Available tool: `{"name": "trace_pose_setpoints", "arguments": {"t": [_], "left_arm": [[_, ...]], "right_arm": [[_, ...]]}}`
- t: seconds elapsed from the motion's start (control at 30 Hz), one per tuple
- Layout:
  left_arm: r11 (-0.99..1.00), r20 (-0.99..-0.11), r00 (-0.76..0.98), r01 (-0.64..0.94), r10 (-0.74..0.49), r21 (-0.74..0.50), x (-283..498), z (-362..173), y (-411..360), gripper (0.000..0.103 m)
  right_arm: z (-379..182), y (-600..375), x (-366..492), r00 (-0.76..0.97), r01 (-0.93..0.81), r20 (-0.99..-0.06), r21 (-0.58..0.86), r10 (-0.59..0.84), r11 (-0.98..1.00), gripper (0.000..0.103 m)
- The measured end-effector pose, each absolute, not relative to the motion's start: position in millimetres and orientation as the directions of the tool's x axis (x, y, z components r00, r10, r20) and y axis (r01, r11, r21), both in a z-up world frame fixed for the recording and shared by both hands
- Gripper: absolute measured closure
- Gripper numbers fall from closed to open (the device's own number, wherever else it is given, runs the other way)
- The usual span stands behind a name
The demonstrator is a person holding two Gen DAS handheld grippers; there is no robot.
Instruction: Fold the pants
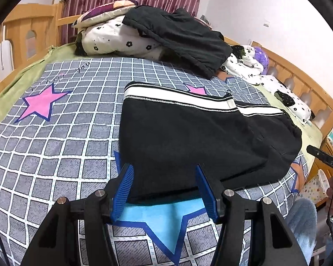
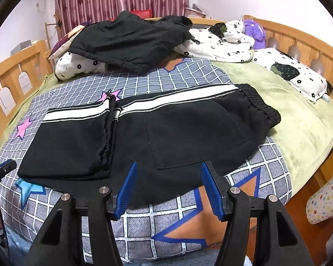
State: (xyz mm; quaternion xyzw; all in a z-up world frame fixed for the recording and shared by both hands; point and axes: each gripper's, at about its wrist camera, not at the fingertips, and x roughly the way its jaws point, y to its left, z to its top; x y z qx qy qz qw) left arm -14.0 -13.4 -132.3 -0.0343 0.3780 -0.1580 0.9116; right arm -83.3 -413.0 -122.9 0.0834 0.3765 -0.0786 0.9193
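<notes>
The pants [image 2: 144,137] lie flat on the checked blanket [image 1: 55,144], already doubled lengthwise, with the legs folded over from the left so the cuffs sit mid-garment and the waistband [image 2: 262,108] points right — probably one more fold is left. Both tongs hover just above the near edge, likely placed to take it. The left gripper [image 1: 164,188] is spread with nothing between its pads; the right gripper [image 2: 168,186] is spread too, holding nothing. Far off, another dark garment [image 1: 177,37] rests on floral bedding [image 2: 222,42] — clear of the work.
</notes>
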Motion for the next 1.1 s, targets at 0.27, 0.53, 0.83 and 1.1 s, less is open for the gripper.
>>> {"name": "trace_pose_setpoints", "arguments": {"t": [0.27, 0.53, 0.83, 1.1], "left_arm": [[0.939, -0.668, 0.665, 0.298, -0.334, -0.173, -19.3, -125.7, -17.3, 0.048], [0.940, -0.673, 0.659, 0.274, -0.337, -0.203, -16.9, -132.9, -4.4, 0.048], [0.925, -0.680, 0.633, 0.181, -0.369, -0.334, 9.8, -141.0, 20.8, 0.047], [0.920, -0.695, 0.610, 0.180, -0.381, -0.347, 37.4, -151.3, 13.9, 0.042]], "right_arm": [[-128.4, -422.4, -90.4, 0.701, 0.216, -0.712, 0.162, -0.037, 0.963, 0.044], [-136.4, -428.1, -93.5, 0.698, 0.230, -0.715, 0.171, -0.040, 0.958, 0.044], [-145.2, -465.9, -93.1, 0.701, 0.318, -0.708, 0.203, -0.085, 0.926, 0.044], [-165.6, -513.7, -97.2, 0.688, 0.401, -0.716, 0.236, -0.121, 0.885, 0.044]]}}
